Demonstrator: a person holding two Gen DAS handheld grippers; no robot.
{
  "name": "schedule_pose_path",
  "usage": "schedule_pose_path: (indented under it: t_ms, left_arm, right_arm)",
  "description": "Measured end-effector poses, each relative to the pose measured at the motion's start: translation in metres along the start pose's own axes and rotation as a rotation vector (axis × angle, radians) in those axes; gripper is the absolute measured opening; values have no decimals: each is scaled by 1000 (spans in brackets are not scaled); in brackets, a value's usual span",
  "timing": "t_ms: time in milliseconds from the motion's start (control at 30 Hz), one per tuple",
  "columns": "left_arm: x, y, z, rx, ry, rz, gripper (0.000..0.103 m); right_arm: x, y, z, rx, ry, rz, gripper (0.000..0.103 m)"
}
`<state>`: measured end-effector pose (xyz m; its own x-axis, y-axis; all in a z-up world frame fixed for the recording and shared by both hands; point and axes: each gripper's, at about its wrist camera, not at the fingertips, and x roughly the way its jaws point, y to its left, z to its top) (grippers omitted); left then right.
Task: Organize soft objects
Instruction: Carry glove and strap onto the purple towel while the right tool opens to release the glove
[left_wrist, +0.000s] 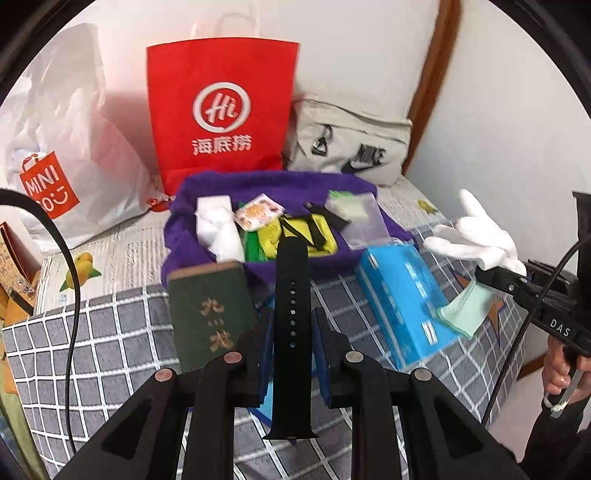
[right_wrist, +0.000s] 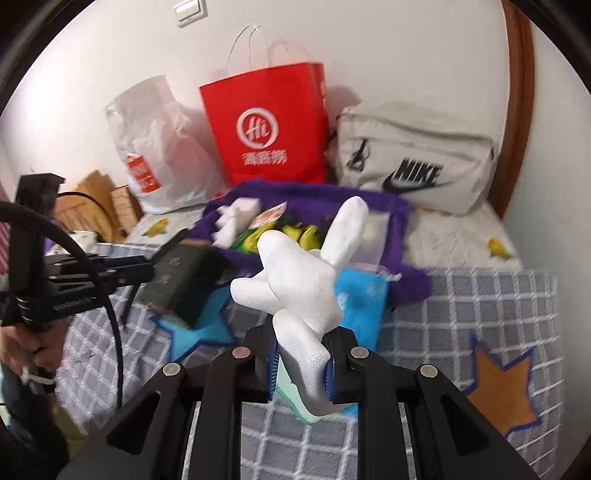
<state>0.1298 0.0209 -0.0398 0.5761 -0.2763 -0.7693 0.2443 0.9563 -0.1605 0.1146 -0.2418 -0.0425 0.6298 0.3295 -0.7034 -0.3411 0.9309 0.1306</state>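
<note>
My left gripper (left_wrist: 291, 332) is shut on a black watch strap (left_wrist: 291, 280), which stands up between the fingers above the grid blanket. A white glove (right_wrist: 299, 288) with a mint cuff (right_wrist: 295, 398) sticks up and forward from my right gripper (right_wrist: 301, 362), which is shut on it near the cuff. In the left wrist view the right gripper (left_wrist: 495, 275) and the glove (left_wrist: 476, 236) hang at the right. A purple fuzzy cloth (left_wrist: 192, 221) behind them holds white, yellow and packaged items. In the right wrist view, the left gripper (right_wrist: 147, 271) shows at the left.
A green book (left_wrist: 210, 314) and a blue packet (left_wrist: 402, 302) lie in front of the purple cloth. A red paper bag (left_wrist: 221, 110), a white plastic bag (left_wrist: 66, 147) and a grey Nike bag (left_wrist: 351, 144) stand along the wall. A hand (left_wrist: 557, 373) and cables sit at the edges.
</note>
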Motion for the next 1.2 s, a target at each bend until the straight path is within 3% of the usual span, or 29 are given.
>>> schedule_pose_path:
  t_ms: [1200]
  left_arm:
    - [75, 45, 80, -107, 30, 5, 20]
  right_arm:
    - [98, -54, 104, 88, 8, 43, 19]
